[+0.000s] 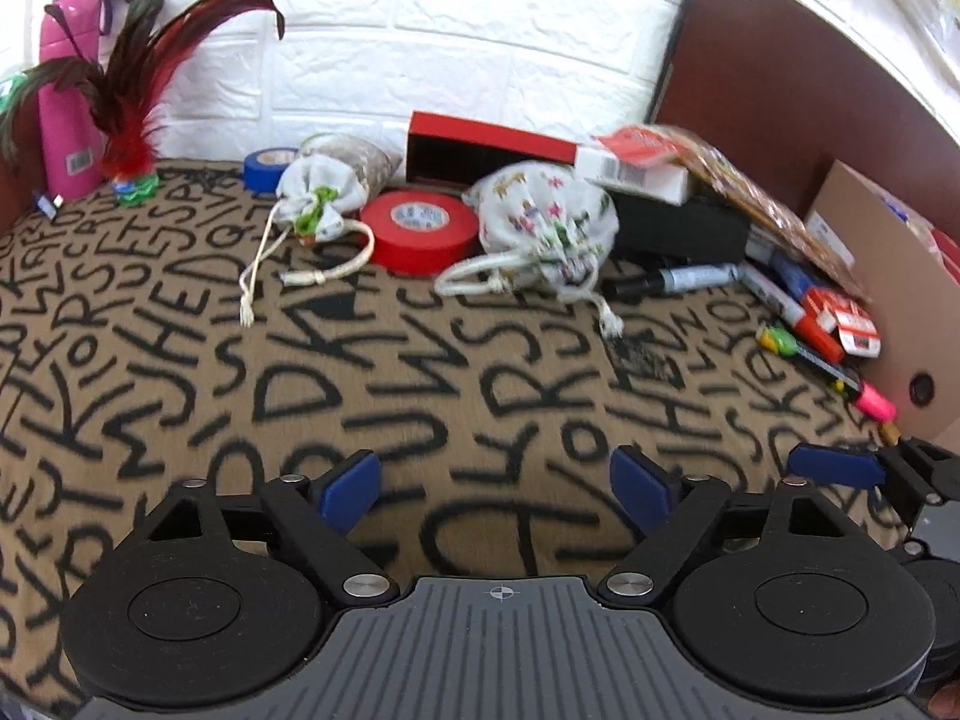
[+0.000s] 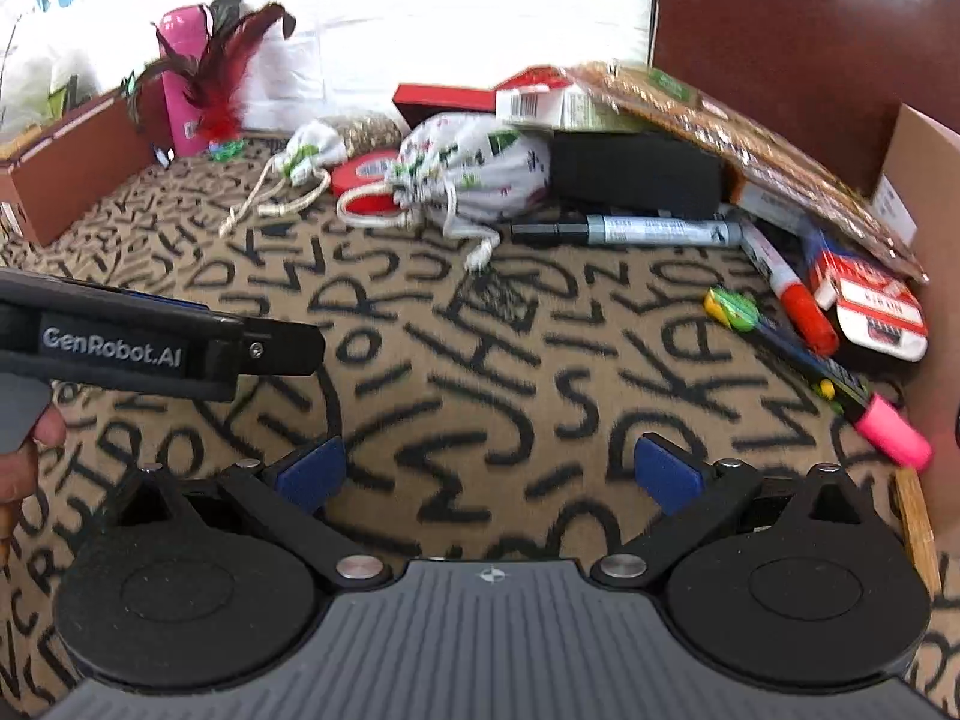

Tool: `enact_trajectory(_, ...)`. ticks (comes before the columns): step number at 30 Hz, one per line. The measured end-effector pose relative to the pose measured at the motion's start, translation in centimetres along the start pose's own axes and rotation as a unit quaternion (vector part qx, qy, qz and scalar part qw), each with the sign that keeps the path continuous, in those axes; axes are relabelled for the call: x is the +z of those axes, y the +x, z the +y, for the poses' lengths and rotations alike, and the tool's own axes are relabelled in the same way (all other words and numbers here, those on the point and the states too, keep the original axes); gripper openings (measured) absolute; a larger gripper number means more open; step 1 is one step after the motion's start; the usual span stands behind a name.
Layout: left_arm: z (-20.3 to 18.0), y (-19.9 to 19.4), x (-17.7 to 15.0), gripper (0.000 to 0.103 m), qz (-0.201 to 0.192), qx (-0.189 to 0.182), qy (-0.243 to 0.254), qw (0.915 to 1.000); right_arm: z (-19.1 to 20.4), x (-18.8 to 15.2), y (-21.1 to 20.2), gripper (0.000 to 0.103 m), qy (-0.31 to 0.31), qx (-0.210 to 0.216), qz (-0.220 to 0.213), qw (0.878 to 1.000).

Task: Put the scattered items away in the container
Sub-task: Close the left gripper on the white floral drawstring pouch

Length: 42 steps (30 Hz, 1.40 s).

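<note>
My left claw (image 1: 495, 489) and right claw (image 2: 489, 471) both wide and empty, black box (image 2: 636, 171) half buried under packets, two drawstring pouches (image 1: 546, 219), two tape rolls (image 1: 420, 228), three markers (image 2: 654, 231).

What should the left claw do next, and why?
Probably ease the left claw forward and down toward the red tape. Its jaws stand open with nothing between them, and the tape lies ahead on the lettered cloth, between two drawstring pouches, one resting against it.
</note>
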<state>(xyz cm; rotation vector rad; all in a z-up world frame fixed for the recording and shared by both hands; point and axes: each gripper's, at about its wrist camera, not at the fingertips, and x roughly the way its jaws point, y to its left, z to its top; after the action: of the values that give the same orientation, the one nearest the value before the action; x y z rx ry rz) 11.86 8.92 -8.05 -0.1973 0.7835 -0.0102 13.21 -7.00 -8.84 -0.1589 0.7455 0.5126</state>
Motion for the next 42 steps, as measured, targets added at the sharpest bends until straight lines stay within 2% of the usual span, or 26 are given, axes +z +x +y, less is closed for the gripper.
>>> enact_trajectory(7,0.2,1.6,4.4,0.089,-0.015,-0.009,-0.002,0.9998,-0.3,3.4,2.0,0.093,-0.005,0.002,-0.036,0.999)
enact_trajectory(12,0.2,3.2,6.9,0.088,-0.016,-0.037,-0.012,0.9991,-0.1,5.4,4.1,0.08,-0.021,0.012,-0.056,0.998)
enact_trajectory(15,0.0,4.7,8.1,0.08,-0.001,-0.049,-0.009,0.9988,0.6,6.1,5.2,0.07,-0.042,0.014,-0.069,0.997)
enact_trajectory(18,0.1,6.3,8.7,0.073,0.016,-0.06,-0.013,0.998,1.3,6.6,6.0,0.065,-0.064,0.015,-0.085,0.994)
enact_trajectory(20,0.5,7.2,8.9,0.062,0.029,-0.071,-0.018,0.9969,1.4,6.9,6.6,0.063,-0.067,0.022,-0.093,0.993)
enact_trajectory(21,0.7,7.6,9.0,0.052,0.034,-0.081,-0.022,0.9959,1.4,7.0,6.8,0.062,-0.066,0.027,-0.095,0.993)
enact_trajectory(22,0.9,8.0,9.0,0.047,0.038,-0.09,-0.027,0.9948,1.3,7.1,7.1,0.061,-0.066,0.031,-0.096,0.993)
enact_trajectory(25,0.9,8.6,9.1,0.039,0.04,-0.091,-0.028,0.9947,1.5,7.6,7.8,0.055,-0.072,0.041,-0.097,0.992)
enact_trajectory(27,0.5,8.7,9.0,0.035,0.037,-0.086,-0.014,0.9955,1.5,7.7,7.8,0.046,-0.079,0.044,-0.096,0.991)
enact_trajectory(32,-0.4,7.1,8.7,0.032,0.027,-0.082,-0.003,0.9962,1.8,7.3,6.2,0.04,-0.1,0.039,-0.103,0.989)
enact_trajectory(36,-1.7,4.4,7.8,0.031,0.024,-0.085,0.001,0.996,2.1,6.7,3.3,0.04,-0.112,0.039,-0.107,0.987)
enact_trajectory(42,-4.7,-0.9,4.0,0.036,0.053,-0.101,0.014,0.9934,2.3,2.9,-3.3,0.038,-0.112,0.058,-0.09,0.988)
